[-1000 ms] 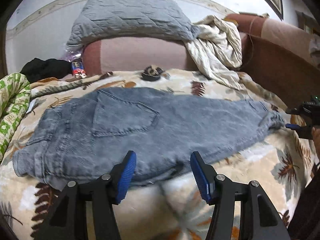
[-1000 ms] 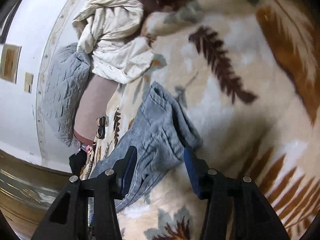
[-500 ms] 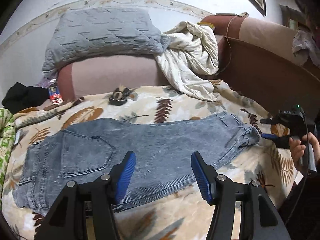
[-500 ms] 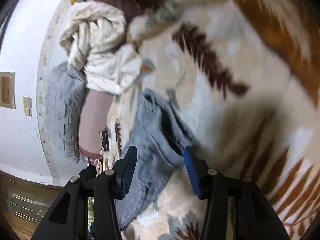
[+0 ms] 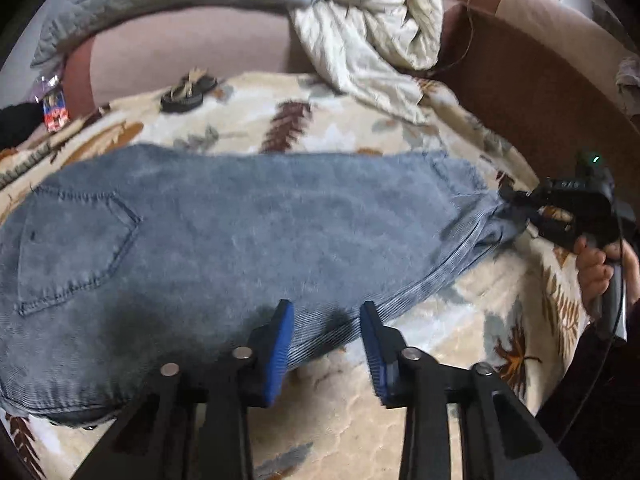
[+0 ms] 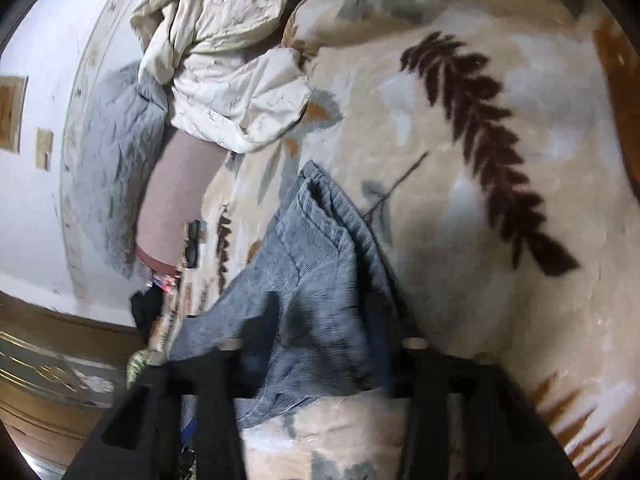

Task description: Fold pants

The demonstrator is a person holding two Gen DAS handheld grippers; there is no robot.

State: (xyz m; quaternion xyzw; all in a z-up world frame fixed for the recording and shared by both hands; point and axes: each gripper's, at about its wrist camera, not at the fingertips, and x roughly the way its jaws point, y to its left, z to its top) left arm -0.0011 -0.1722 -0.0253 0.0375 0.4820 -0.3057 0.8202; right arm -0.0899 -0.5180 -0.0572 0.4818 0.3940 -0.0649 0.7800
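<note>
Two views differ: only left shows the right tool [image 5: 516, 208] clamping the pants [image 5: 240, 232].

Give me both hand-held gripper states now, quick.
Left hand-held gripper: jaws just closing around the near edge of the jeans, pads not yet pressing.
Right hand-held gripper: just closed, shut on the jeans' hem.

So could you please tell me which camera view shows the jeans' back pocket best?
The left wrist view: the back pocket lies fully visible on the jeans. The right wrist view shows only the bunched hem end, no pocket.
</note>
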